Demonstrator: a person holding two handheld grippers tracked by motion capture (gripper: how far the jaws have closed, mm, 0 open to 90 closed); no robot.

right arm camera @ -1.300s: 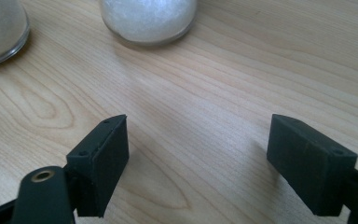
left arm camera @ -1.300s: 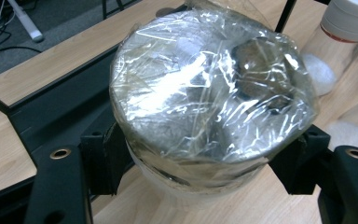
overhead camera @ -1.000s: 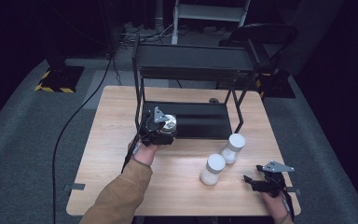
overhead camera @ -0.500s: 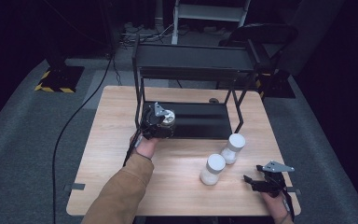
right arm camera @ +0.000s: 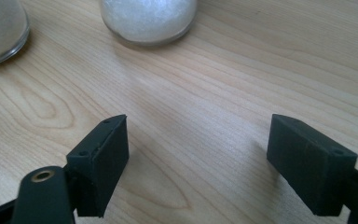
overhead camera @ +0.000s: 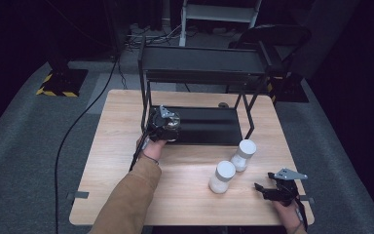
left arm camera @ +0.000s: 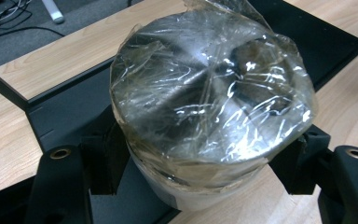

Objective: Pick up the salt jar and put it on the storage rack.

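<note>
Left tool (left arm camera: 200, 186) clamped on a film-wrapped jar (left arm camera: 213, 100) with a brushed-metal lid, held over the front-left corner of the black rack's lower shelf (overhead camera: 209, 126) (whether the jar's base touches the shelf cannot be told). Right tool (right arm camera: 196, 163) open and empty near the bench's (overhead camera: 117, 146) front-right corner, beside two white-filled jars (overhead camera: 222, 176). Risk: the loose film may let the jar slip, or it may catch the shelf lip and tip.
</note>
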